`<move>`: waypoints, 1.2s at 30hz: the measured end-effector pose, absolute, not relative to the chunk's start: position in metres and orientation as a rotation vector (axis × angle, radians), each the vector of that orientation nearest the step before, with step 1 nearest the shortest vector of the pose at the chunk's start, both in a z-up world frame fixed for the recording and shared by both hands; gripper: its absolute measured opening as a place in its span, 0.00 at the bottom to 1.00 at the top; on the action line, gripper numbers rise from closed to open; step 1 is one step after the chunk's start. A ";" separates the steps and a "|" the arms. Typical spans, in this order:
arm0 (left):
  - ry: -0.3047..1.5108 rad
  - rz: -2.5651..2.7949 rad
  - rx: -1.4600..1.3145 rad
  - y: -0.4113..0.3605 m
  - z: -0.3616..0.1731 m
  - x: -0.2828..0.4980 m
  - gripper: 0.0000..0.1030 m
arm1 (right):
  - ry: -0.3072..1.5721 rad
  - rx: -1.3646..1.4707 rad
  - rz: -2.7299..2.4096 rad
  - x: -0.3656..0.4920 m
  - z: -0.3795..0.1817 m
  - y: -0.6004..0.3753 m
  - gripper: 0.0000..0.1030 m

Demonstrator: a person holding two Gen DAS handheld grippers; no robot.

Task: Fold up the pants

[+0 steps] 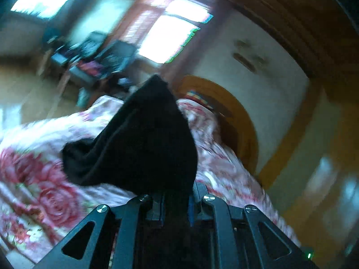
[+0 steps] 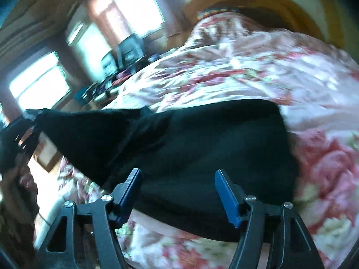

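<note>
The black pants [image 1: 139, 139] hang in a bunched fold from my left gripper [image 1: 176, 201], which is shut on them and holds them up above the floral bed cover [image 1: 40, 179]. In the right wrist view the pants [image 2: 202, 139] lie spread across the bed, one end lifted off to the left. My right gripper [image 2: 177, 192] is open just above the pants, its blue pads [image 2: 226, 195] apart and holding nothing. Both views are blurred by motion.
The bed cover [image 2: 246, 67] is pink and white with large roses. An arched wooden headboard [image 1: 237, 112] stands against the wall. A cluttered desk [image 1: 94, 60] sits beneath bright windows [image 1: 170, 38] beyond the bed.
</note>
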State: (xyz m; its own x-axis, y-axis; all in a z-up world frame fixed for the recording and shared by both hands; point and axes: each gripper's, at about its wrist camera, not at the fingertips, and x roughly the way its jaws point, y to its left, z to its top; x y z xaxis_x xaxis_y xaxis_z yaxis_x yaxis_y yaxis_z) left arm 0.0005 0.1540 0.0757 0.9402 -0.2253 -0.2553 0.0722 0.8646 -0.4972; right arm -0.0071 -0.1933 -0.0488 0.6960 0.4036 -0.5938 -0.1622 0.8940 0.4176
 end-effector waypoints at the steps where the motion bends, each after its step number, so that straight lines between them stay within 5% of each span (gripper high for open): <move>1: 0.311 -0.186 -0.464 0.141 0.079 0.000 0.14 | 0.732 0.374 0.303 -0.009 -0.048 -0.204 0.66; 11: 0.374 -0.389 -0.030 0.003 0.083 -0.005 0.14 | 0.680 0.609 0.202 -0.017 -0.047 -0.269 0.66; 21: 0.508 -0.537 0.612 -0.129 0.001 -0.013 0.15 | 0.662 0.717 0.108 -0.017 -0.052 -0.306 0.66; 28: 0.636 -0.571 0.592 -0.156 -0.022 0.005 0.26 | 0.600 0.793 -0.005 -0.024 -0.045 -0.350 0.66; 36: 0.586 -0.676 0.620 -0.178 -0.023 -0.010 0.34 | 0.602 0.829 -0.033 -0.024 -0.048 -0.365 0.66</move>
